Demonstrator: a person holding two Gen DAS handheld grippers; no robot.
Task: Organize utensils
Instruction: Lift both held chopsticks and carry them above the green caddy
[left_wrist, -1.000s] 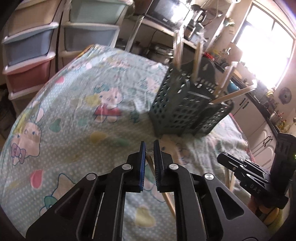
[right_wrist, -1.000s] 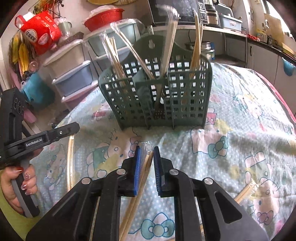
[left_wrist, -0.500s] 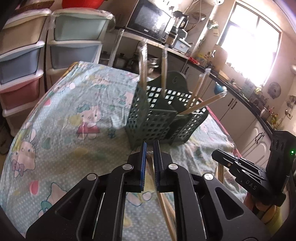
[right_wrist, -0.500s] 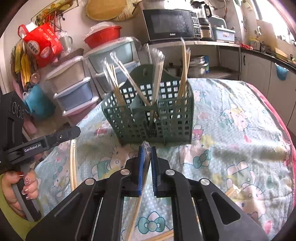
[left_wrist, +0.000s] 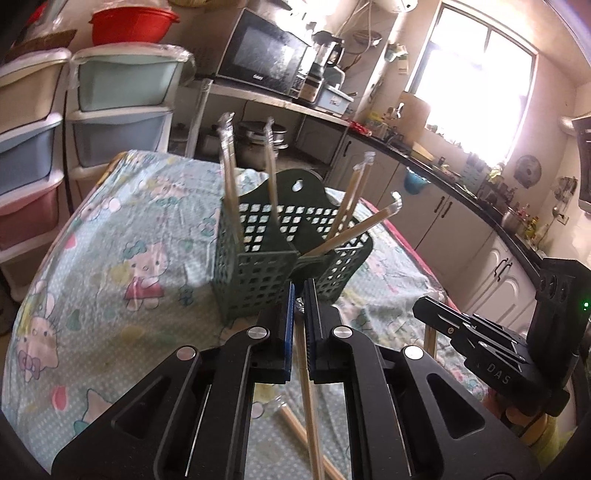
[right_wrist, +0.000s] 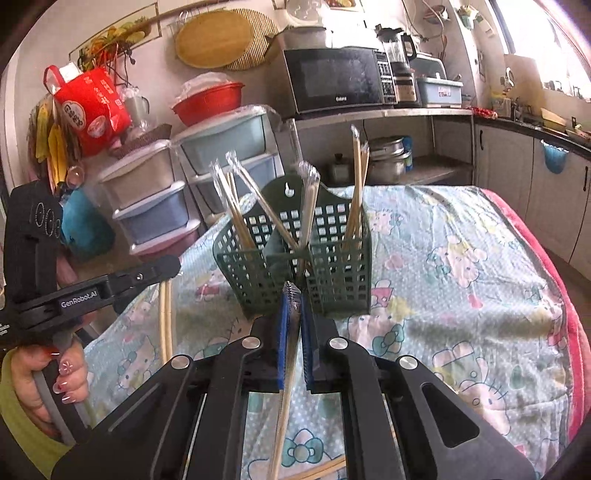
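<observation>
Blue pads of the left gripper (left_wrist: 298, 295) are clamped on a wrapped chopstick pair (left_wrist: 308, 387), and the right gripper (right_wrist: 292, 301) pinches another pair (right_wrist: 284, 402) — both held above the cartoon-print cloth (right_wrist: 461, 280). Just ahead stands the green basket (right_wrist: 295, 266), more wrapped chopsticks (right_wrist: 356, 192) upright in its compartments — one loose pair (left_wrist: 295, 430) lies on the cloth below.

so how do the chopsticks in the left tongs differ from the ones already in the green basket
The wrapped chopsticks in the left tongs are clamped between the blue pads, while the chopsticks in the green basket stand free. The held pair hangs down over the tablecloth; the basket ones stick up, leaning outward. All are pale wooden sticks in clear sleeves.
</observation>
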